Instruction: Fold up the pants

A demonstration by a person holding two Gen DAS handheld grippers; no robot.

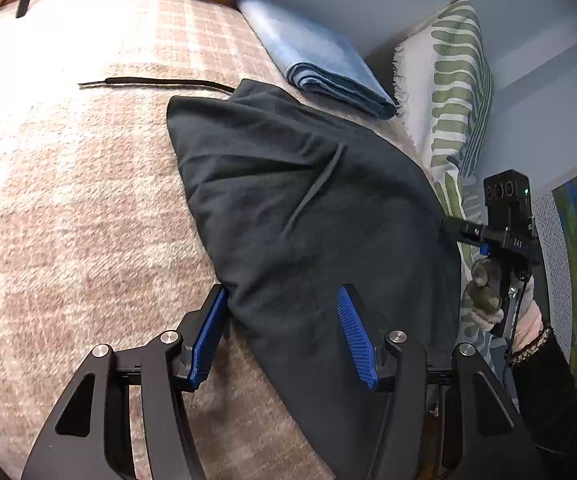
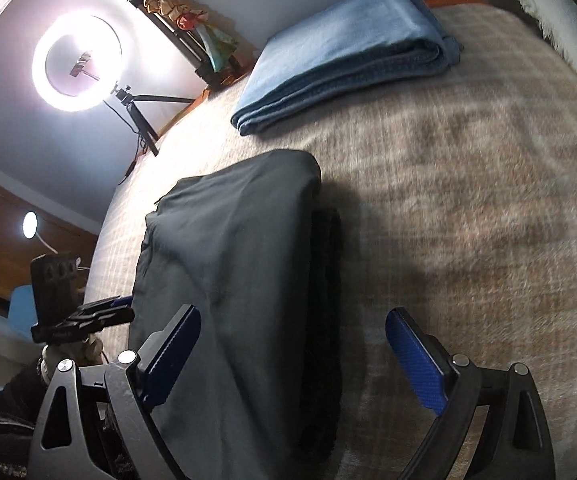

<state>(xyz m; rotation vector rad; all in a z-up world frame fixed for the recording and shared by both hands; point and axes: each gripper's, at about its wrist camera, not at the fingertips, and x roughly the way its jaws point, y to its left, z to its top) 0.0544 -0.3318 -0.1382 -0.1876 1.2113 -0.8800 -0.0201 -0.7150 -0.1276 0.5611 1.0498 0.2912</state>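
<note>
Pants (image 1: 288, 200), dark and folded into a thick bundle, lie on the plaid blanket (image 1: 68, 220). In the left wrist view their long axis runs from the near edge away toward folded blue jeans (image 1: 312, 60), lying just beyond. The left gripper (image 1: 280, 336) stands apart, its fingers straddling the bundle's near corner without pinching. The right gripper (image 2: 292, 360) gapes wide over the near end.

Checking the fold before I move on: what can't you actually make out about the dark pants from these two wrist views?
- Dark pants, near edge: left wrist view, cut off by the frame bottom behind the left gripper.
- Layers beneath the fold: right wrist view, shadowed and blurred beside the right gripper.
- Where the black drawstring attaches: hidden under the pants.
</note>
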